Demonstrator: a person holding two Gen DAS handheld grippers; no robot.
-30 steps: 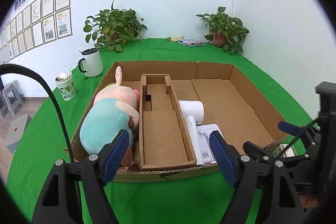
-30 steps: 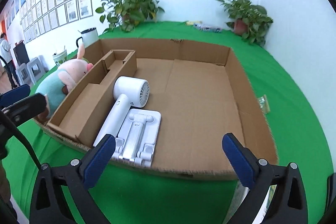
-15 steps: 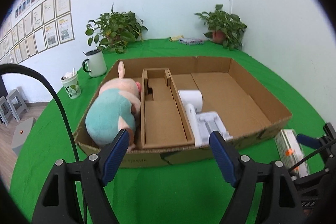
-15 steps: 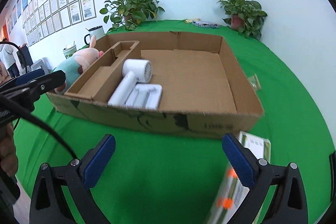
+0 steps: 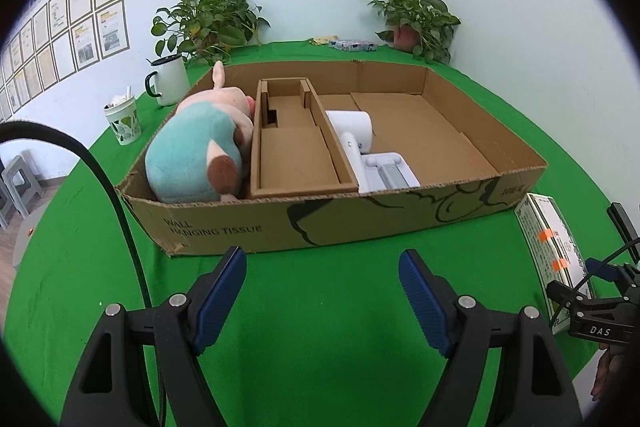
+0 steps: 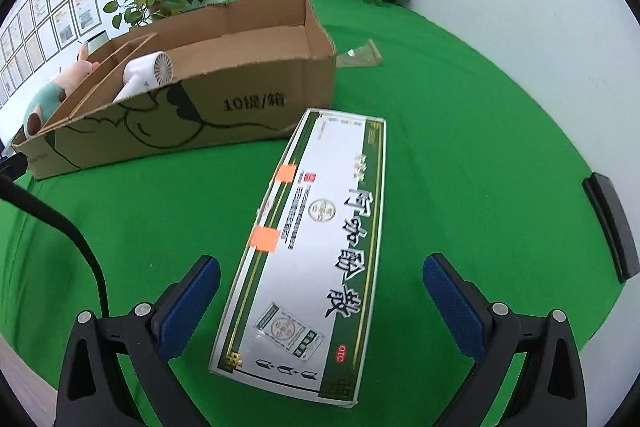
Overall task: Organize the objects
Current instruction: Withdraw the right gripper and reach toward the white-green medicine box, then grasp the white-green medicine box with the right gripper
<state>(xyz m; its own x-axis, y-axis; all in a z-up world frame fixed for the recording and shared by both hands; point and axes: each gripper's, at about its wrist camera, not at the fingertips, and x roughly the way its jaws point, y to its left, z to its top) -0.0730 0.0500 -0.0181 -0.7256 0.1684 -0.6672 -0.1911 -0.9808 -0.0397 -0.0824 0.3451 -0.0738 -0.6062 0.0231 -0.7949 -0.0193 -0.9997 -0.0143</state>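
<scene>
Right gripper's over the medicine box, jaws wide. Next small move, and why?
Probably lower the right gripper straight down so its open jaws straddle the medicine box, then close. The box lies flat on the green cloth between the jaws, outside the cardboard box, not yet gripped.

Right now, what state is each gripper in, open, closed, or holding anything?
Left gripper: open, empty, above bare green cloth.
Right gripper: open, holding nothing; its fingers straddle the medicine box, which lies flat on the cloth.
</scene>
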